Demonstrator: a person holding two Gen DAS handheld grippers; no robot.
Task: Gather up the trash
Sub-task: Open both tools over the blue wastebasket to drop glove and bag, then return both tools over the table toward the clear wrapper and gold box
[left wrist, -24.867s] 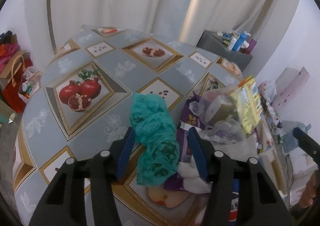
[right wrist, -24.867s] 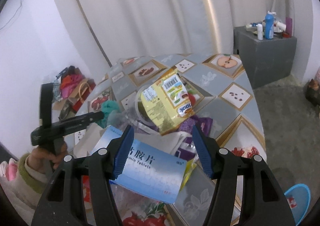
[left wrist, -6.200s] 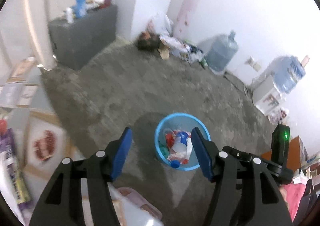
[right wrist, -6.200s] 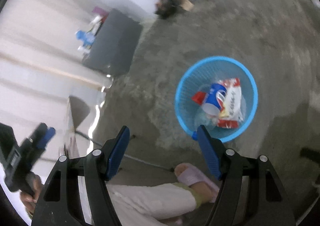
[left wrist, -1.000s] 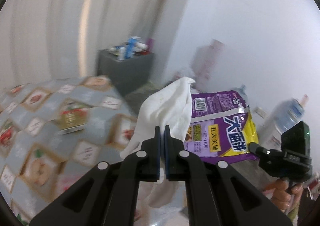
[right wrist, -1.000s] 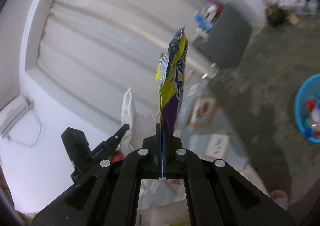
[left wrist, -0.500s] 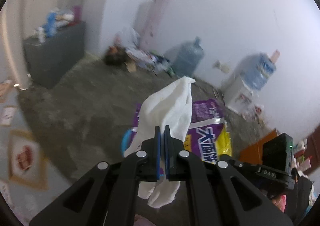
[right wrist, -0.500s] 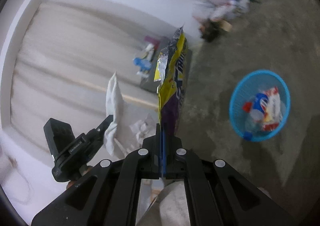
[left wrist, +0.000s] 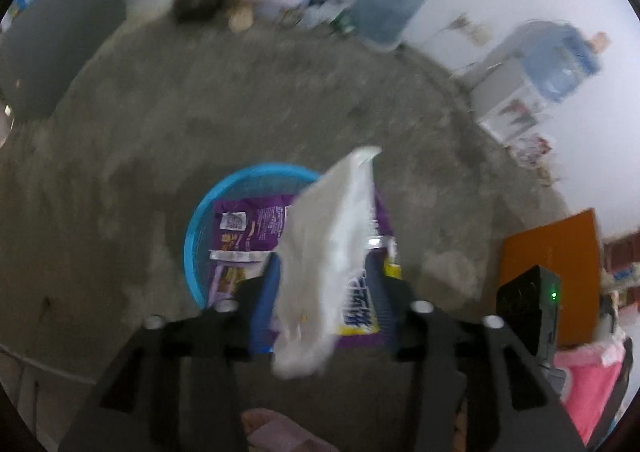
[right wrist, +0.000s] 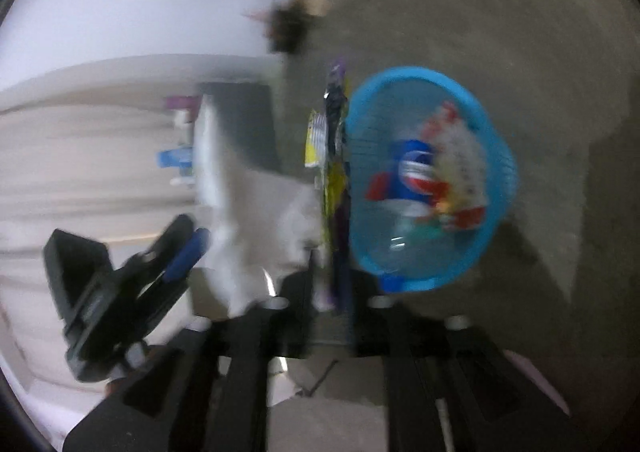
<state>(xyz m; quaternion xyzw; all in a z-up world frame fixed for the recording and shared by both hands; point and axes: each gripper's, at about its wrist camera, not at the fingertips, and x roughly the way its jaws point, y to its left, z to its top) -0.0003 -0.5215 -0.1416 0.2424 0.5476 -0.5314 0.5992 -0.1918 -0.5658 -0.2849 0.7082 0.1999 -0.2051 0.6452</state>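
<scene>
Above the round blue plastic basket: left gripper parted, crumpled white tissue between; right gripper clamping purple-yellow foil wrapper beside the rim

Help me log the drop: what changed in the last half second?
The left claw has opened, letting go of the white tissue, now loose above the blue basket. Both claws swung down over it. The purple snack bag stays in the right claw; blur hides the grip. Basket contents unchanged.
</scene>
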